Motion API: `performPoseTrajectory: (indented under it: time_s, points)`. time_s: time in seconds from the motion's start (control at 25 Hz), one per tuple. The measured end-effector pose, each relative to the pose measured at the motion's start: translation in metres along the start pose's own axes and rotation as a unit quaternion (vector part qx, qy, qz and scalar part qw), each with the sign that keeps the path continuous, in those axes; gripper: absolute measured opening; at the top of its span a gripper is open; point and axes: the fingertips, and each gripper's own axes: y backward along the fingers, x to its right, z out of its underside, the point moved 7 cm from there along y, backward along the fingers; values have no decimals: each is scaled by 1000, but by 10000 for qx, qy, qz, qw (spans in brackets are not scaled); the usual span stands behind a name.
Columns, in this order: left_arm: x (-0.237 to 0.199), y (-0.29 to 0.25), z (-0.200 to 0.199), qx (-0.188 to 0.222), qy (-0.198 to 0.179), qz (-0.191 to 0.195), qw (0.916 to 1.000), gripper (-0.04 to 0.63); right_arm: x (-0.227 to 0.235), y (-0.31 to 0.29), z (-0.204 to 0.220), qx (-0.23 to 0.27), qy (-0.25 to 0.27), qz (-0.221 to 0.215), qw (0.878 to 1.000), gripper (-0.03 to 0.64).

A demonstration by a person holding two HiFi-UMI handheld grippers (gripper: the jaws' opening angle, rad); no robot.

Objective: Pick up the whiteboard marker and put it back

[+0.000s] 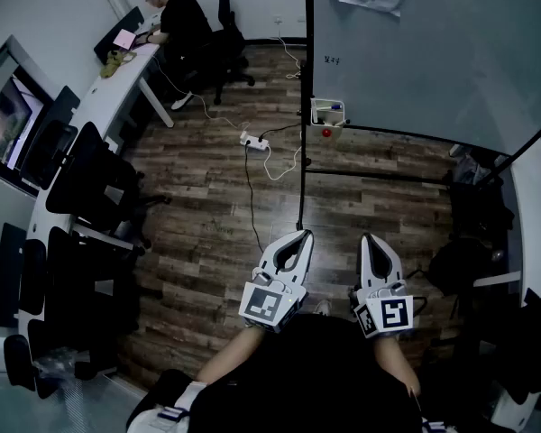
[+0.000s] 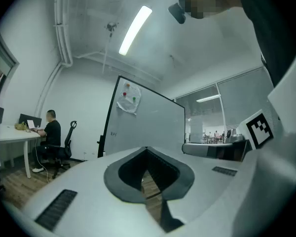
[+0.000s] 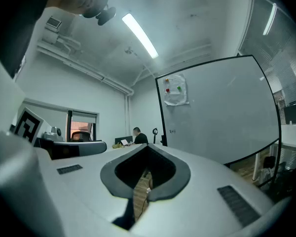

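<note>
A large whiteboard [image 1: 433, 52] stands on the wooden floor ahead of me. A small white holder [image 1: 327, 113] hangs at its lower left corner, with what looks like a blue-capped marker [image 1: 335, 107] in it and a small red thing [image 1: 325, 133] just below. My left gripper [image 1: 302, 234] and my right gripper [image 1: 368, 238] are side by side close to my body, pointing level toward the board and well short of it. Both are shut with nothing between the jaws. The left gripper view shows the whiteboard [image 2: 148, 122] over its closed tips [image 2: 147, 149]; the right gripper view shows the whiteboard [image 3: 222, 112] likewise.
A power strip [image 1: 255, 141] with trailing cables lies on the floor between me and the board. A person [image 1: 182, 21] sits at a long white desk [image 1: 117, 84] on the left, with several black office chairs [image 1: 95, 188] along it. Dark bags [image 1: 473, 206] sit by the board's right side.
</note>
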Motion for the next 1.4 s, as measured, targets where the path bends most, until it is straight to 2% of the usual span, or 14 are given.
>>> performPoseTrajectory:
  time_s: [0.36, 0.56, 0.68, 0.8, 1.4]
  points:
    - [-4, -4, -1, 5, -64, -92, 9999, 8, 2, -3, 1, 54, -12, -50, 10000, 14]
    - [0, -3, 7, -127, 132, -79, 9998, 8, 3, 0, 1, 28, -98, -153, 9998, 14]
    - [2, -5, 6, -142, 132, -166, 9997, 8, 6, 3, 2, -3, -75, -166, 9998, 14]
    - [5, -4, 22, -299, 77, -97, 9995, 8, 7, 6, 5, -62, -15, -246, 9997, 14]
    - [26, -30, 30, -414, 48, -384, 9984, 8, 46, 10, 7, -167, -44, -477, 9987, 14]
